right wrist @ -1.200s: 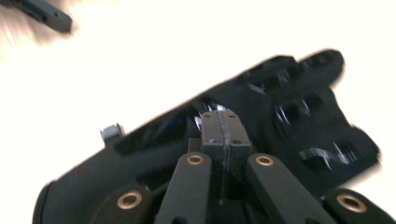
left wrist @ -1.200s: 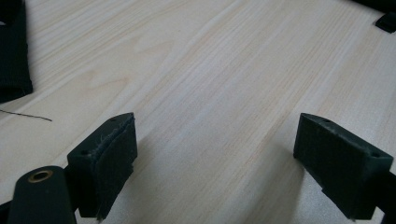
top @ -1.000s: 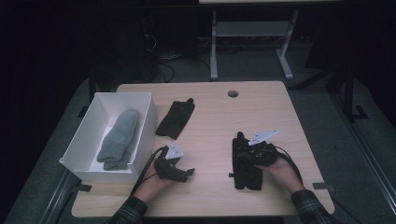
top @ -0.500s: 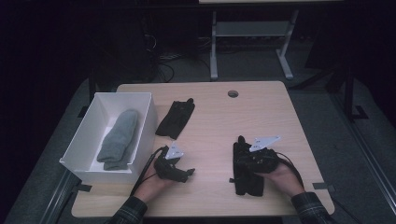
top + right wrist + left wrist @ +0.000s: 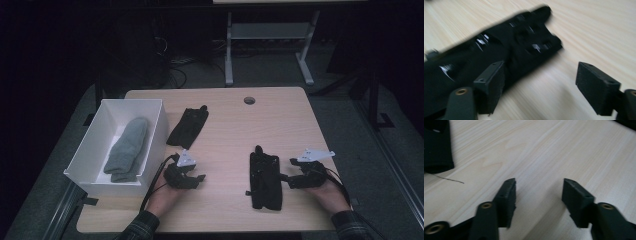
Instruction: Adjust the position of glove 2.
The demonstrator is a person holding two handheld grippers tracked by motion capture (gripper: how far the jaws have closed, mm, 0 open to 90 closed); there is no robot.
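A black glove (image 5: 499, 45) with glossy patches lies by the right gripper's (image 5: 541, 87) black jaws. The table (image 5: 554, 150) is pale wood grain. A grey sock (image 5: 127, 147) lies in the white box (image 5: 150, 107).

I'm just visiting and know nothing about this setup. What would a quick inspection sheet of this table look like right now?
Surface: light wooden table, round hole near its far edge.
Job's things: black glove lying flat beside the right hand-held gripper; second black glove near the white box, which holds a grey sock.
Clutter: nothing seen.
Grippers: right hand-held gripper's jaws have just been opening, nothing between them; left hand-held gripper has just been closing partway over bare wood, jaws apart.
Cables: black cable trails from the left one.
Surroundings: dark room, grey floor, white desk frame behind.
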